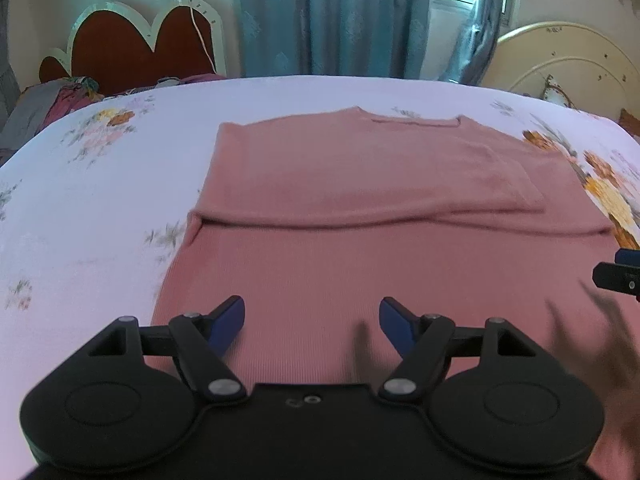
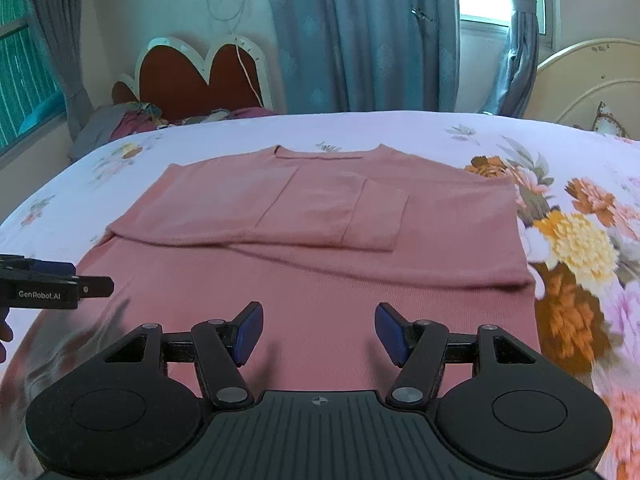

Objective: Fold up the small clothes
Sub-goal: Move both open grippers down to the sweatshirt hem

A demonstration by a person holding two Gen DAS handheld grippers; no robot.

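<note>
Two grippers hover side by side above the near end of a pink top (image 1: 360, 208) that lies flat on a bed sheet (image 1: 100, 184), pale with printed flowers. The left gripper (image 1: 312, 324) has its blue-padded fingers spread wide with nothing between them, and the pink cloth fills the gap below them and runs away toward the far side. The right gripper (image 2: 319, 332) is likewise spread and empty over the same cloth, nearer its right edge. In the right wrist view the left gripper shows from the side at the left border; in the left wrist view a tip of the right gripper shows at the right border. The top is a fine ribbed knit, its neckline (image 2: 326, 156) at the far end. Both sleeves are folded inward across the chest, their cuffs overlapping near the middle, and a soft horizontal crease crosses the body just nearer than the sleeves. The near part of the cloth is smooth. Beyond the bed stand a red scalloped headboard (image 2: 200, 80), blue-grey curtains (image 2: 360, 32) and, on the right, a cream headboard (image 2: 592, 80).
</note>
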